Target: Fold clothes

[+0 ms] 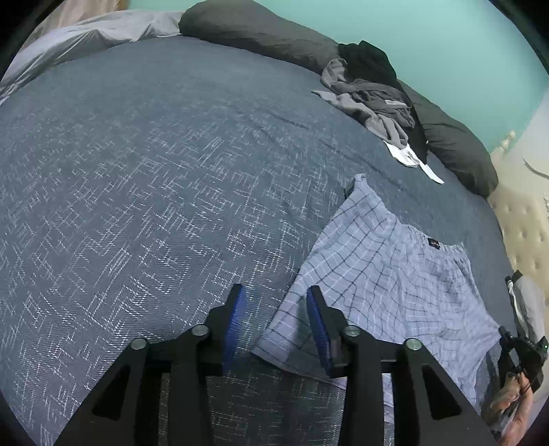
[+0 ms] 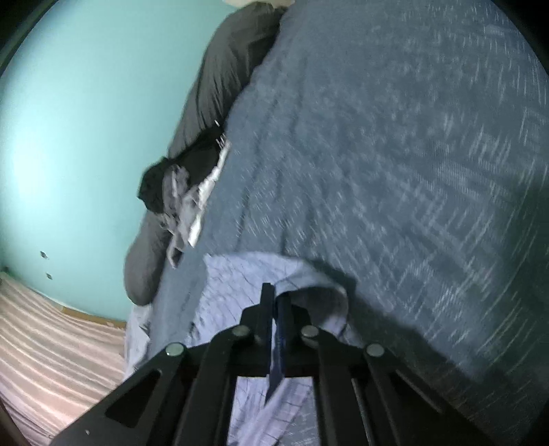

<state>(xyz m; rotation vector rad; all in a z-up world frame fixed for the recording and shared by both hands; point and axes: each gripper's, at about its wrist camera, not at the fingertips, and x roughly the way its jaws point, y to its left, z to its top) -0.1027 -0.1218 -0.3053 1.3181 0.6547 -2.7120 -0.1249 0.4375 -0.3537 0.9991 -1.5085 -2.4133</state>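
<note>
The left claw (image 1: 276, 291) hangs over the bed with its blue pads (image 1: 236, 308) spread wide and nothing between them. The checked shorts (image 1: 387, 274) lie flat on the blue-grey cover (image 1: 154, 171), just right of that claw, their near corner reaching under its right finger. Ahead and to the right of it a heap of grey, black and white clothes (image 1: 374, 99) rests against a dark pillow (image 1: 257, 31) along the teal wall (image 1: 446, 41). At the far right edge of this view, a hand (image 1: 514, 408) grips the black body of the other tool beside the shorts' far side. The right claw (image 2: 274, 305) is pressed together, pinching an edge of the shorts (image 2: 240, 281), and the cloth rises into a fold right at its tips while the rest spreads below and to its left. That view is tilted and blurred: the cover (image 2: 394, 154) fills the space ahead and right of the claw, the clothes heap (image 2: 178, 202) sits ahead and left against the pillow (image 2: 223, 68), and a striped floor (image 2: 51, 343) shows far left.
</note>
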